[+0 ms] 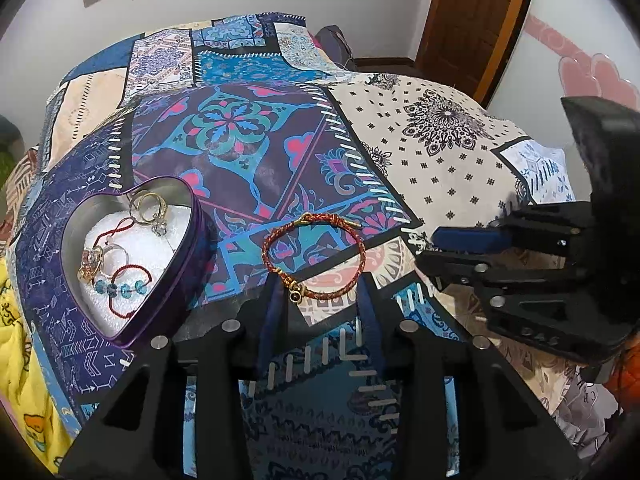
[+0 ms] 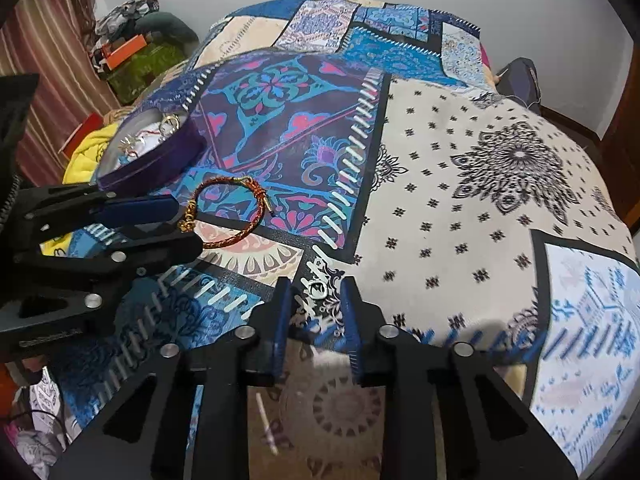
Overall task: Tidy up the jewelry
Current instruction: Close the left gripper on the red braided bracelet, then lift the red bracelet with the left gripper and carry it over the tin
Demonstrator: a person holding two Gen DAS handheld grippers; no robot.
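A red-and-gold braided bracelet (image 1: 314,256) lies on the patchwork cloth (image 1: 248,152), its charm end toward me. My left gripper (image 1: 320,300) stands open around the bracelet's near edge, and the blue pads (image 1: 272,308) do not press on it. To its left sits a purple heart-shaped tin (image 1: 200,236) holding rings and beaded bracelets on white padding. In the right wrist view my right gripper (image 2: 316,300) is open, low over the cloth, with a small silver piece (image 2: 318,289) lying between its tips. The bracelet (image 2: 232,212), the tin (image 2: 152,168) and the left gripper (image 2: 186,226) show at the left there.
The cloth covers a bed that falls away at the edges. A yellow fabric (image 1: 24,360) lies beside the tin at the left. A wooden door (image 1: 472,20) stands at the back right. Boxes and clothes (image 2: 132,52) are piled by the striped curtain.
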